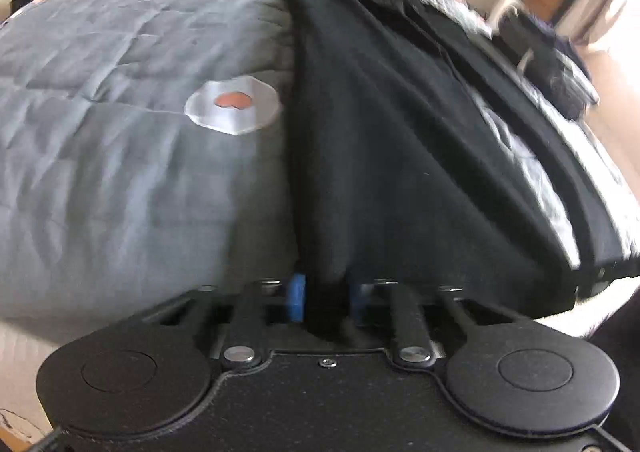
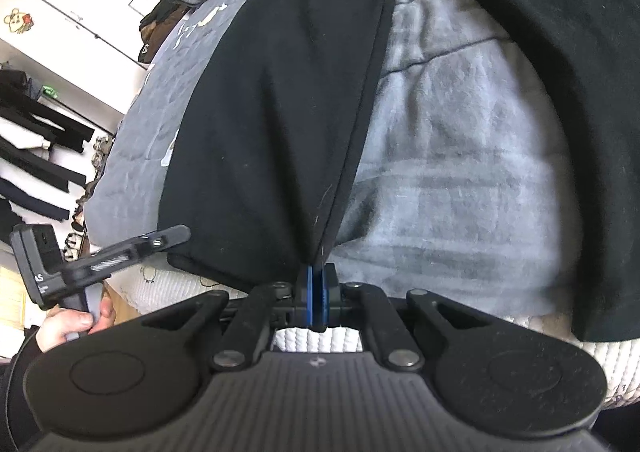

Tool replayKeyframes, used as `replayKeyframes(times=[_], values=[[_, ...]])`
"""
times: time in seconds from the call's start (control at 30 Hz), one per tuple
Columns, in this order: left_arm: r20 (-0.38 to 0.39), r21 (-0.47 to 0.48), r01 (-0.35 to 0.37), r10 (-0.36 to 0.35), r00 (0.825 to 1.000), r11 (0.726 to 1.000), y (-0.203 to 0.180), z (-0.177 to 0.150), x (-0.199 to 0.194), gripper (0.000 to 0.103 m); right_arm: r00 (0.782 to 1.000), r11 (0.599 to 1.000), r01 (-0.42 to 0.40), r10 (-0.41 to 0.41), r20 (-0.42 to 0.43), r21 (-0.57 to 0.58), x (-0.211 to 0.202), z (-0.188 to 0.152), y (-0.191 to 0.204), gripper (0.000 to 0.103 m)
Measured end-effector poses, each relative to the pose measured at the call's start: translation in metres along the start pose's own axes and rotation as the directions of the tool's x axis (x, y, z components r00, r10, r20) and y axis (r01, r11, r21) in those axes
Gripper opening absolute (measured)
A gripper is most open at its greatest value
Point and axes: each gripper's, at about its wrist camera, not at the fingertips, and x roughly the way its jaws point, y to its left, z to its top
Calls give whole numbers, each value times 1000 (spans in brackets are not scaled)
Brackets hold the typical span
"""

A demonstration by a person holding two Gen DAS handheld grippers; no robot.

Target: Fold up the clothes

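We see our left gripper (image 1: 325, 298) with its blue pads (image 1: 297, 298) pinching a fold of black garment (image 1: 380, 139), which drapes across a grey quilt (image 1: 120, 155) on the bed.

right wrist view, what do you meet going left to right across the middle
white cupboard → hanging dark clothes → grey quilt → black garment → pale fleece blanket

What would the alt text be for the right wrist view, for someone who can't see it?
The right tool is shut on the hemmed edge of a black garment that runs away across a grey quilt on a bed. At lower left, a hand holds the left tool at the garment's near edge.
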Motion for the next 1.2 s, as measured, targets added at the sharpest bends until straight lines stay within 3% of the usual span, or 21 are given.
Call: replayKeyframes(times=[0.17,0.3,0.4,0.47,0.57,0.63,0.77,0.87,0.93,1.03,1.07,1.2], values=[[95,-47,78,-73,993,996,18,9,-65,13,998,998,-53,53,-15,-46,-6,2,16,4],[95,4,39,-39,995,999,15,8,-92,13,995,990,-93,88,-49,-109,-5,-1,34,4],[27,5,-7,7,1000,1000,16,4,-69,17,996,991,-47,36,-80,-127,11,-4,35,4],[-4,19,-58,58,998,998,13,-2,-51,25,996,992,-6,-6,-94,-124,22,-5,27,6],[-34,74,-113,116,993,991,9,-11,-44,27,992,990,65,-77,-97,-121,21,-9,17,7],[-21,67,-113,114,993,991,12,-13,-53,32,996,990,52,-61,-64,-128,9,-13,11,9],[52,32,-110,109,993,993,10,-9,-76,44,996,987,80,-75,40,-138,-18,-16,-1,32],[102,23,-113,110,989,993,-5,1,-85,49,991,989,76,-61,118,-126,-32,-8,-8,38],[149,36,-132,125,981,991,-27,8,-89,59,977,984,114,-86,195,-138,-45,-6,-4,43],[216,66,-128,111,970,990,-67,23,-92,63,947,972,163,-105,305,-172,-63,-1,-2,50],[231,79,-120,99,968,990,-80,29,-91,69,940,970,170,-106,324,-174,-68,3,-4,52],[258,126,-81,46,965,989,-121,45,-79,72,918,968,194,-123,377,-159,-84,19,-18,61]])
